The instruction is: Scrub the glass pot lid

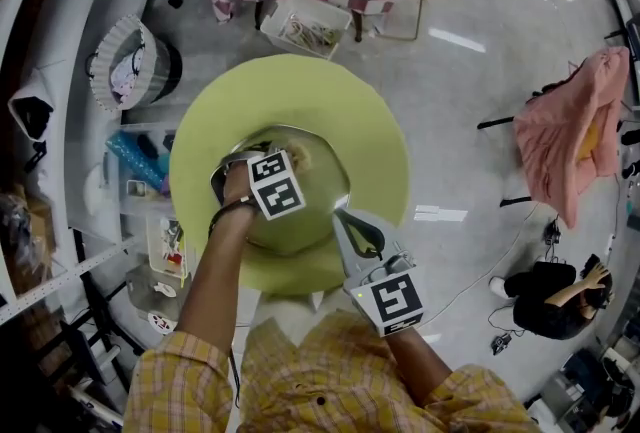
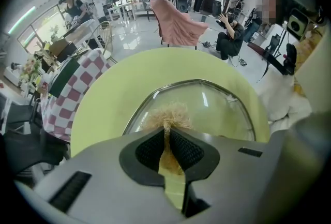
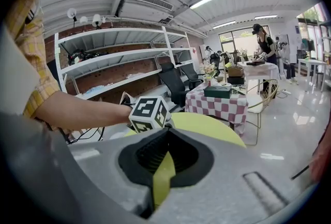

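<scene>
My left gripper (image 1: 288, 163) clamps a tan scrubber (image 2: 168, 114) against the glass pot lid (image 2: 220, 101) lying mid green table (image 1: 225, 126), my right gripper (image 1: 342, 217) closed, seemingly empty, beside its rim; I judge scrubbing underway, next needing firm strokes across the glass.

Glass pot lid (image 1: 305, 206): large, round, clear glass with a thin metal rim that catches the light. Lies flat near the middle of the round yellow-green desk (image 1: 380, 131), the desk colour showing through the glass. From the left gripper view the glass bulges gently upward inside the rim (image 2: 217, 104).

Scrub pad (image 2: 168, 114): small tan tuft of frizzy fibres. Pinched between the jaws of the left gripper (image 2: 166, 127), its frayed end fanning out past the jaw tips. The tuft sits on the lid's surface, toward the lid's far left part. Contact pressure cannot be judged.
</scene>
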`<action>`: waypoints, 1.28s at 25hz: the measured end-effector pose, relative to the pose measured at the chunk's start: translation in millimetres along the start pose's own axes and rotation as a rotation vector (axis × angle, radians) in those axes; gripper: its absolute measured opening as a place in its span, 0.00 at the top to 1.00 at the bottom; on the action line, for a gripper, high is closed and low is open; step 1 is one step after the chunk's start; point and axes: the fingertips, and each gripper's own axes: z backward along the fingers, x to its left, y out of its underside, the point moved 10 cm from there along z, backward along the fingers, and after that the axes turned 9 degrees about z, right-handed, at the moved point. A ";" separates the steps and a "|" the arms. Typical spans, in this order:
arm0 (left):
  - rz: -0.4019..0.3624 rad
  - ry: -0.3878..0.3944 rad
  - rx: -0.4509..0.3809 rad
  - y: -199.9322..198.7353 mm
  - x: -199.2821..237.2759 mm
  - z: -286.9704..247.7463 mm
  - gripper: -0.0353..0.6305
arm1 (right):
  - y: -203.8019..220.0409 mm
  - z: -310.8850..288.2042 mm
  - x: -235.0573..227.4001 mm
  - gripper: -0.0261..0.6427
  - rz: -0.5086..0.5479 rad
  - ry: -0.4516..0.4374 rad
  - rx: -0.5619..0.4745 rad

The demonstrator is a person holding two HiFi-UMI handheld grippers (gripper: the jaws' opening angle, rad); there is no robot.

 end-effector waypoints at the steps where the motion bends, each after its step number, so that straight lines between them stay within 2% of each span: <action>1: 0.011 -0.003 0.000 2.3 0.9 0.8 0.89 | 0.0 0.6 0.4 0.97 0.000 0.001 -0.001; 11: 0.126 -0.041 0.001 14.9 11.9 3.6 0.89 | 0.6 3.8 1.0 0.97 0.001 0.003 0.005; 22: 0.106 -0.046 0.015 7.8 7.2 2.7 0.89 | 3.9 11.6 2.5 0.97 -0.013 0.015 0.000; 32: 0.025 -0.018 0.017 -21.6 -6.5 -6.5 0.89 | 9.4 24.1 -5.2 0.97 -0.033 0.049 0.000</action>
